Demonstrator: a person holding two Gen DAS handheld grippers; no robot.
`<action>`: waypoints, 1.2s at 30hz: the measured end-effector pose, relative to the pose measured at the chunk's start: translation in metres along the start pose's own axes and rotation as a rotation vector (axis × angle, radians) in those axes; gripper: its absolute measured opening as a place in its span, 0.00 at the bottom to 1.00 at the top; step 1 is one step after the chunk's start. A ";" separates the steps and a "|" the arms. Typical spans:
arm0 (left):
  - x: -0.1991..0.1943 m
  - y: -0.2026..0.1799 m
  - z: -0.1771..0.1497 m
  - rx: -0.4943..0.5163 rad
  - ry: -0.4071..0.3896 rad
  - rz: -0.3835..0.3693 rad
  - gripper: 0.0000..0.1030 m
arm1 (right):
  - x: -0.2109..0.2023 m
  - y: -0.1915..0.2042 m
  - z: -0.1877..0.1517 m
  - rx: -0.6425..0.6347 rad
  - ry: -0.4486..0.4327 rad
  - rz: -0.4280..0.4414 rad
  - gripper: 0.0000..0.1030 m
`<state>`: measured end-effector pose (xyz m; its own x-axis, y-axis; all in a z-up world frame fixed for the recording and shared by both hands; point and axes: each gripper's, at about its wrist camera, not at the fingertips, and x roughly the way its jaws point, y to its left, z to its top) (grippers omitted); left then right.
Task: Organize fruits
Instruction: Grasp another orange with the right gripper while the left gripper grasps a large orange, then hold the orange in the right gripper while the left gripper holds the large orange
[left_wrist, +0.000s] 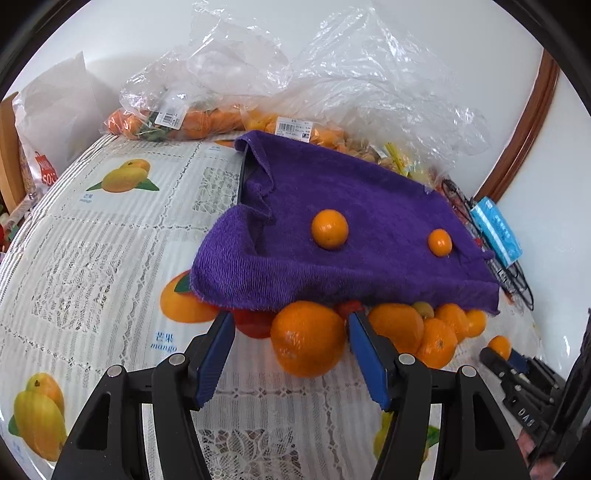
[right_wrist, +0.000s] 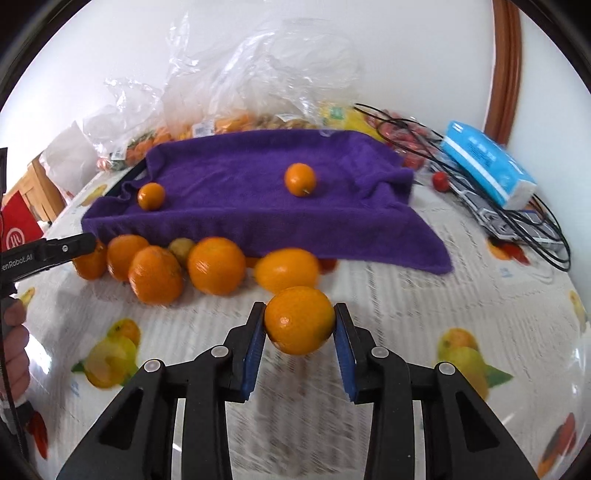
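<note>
Step in hand: the right gripper (right_wrist: 299, 325) has its jaws clamped on a small orange (right_wrist: 299, 320), both blue pads pressing its sides, near the table edge and clear of the pile.
Left gripper: the left gripper (left_wrist: 291, 328) has its jaws apart around a large orange (left_wrist: 308, 338); the pads look just short of touching.
Next move, judged: carry the gripped orange onto the purple towel (right_wrist: 258, 184), lowering gently since round fruit may roll.
Count on towel: two small oranges.
Count in front pile: about six oranges, plus a greenish fruit (right_wrist: 181, 248) and a partly hidden red one.
Background: bagged fruit under plastic bags (left_wrist: 332, 74).
</note>
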<state>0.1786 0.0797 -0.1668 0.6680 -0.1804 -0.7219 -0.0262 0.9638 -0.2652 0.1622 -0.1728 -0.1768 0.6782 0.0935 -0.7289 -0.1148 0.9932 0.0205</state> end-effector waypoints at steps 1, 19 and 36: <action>0.002 -0.001 -0.001 0.003 0.005 -0.002 0.60 | 0.000 -0.003 -0.002 0.003 0.000 -0.005 0.35; 0.013 -0.005 -0.004 0.031 -0.008 0.061 0.39 | 0.010 -0.010 -0.008 0.028 0.051 0.042 0.35; 0.013 -0.008 -0.005 0.035 -0.006 0.080 0.39 | 0.010 -0.012 -0.008 0.047 0.051 0.064 0.36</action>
<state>0.1835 0.0682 -0.1774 0.6692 -0.1019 -0.7361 -0.0538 0.9813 -0.1847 0.1648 -0.1841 -0.1898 0.6324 0.1544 -0.7591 -0.1217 0.9876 0.0994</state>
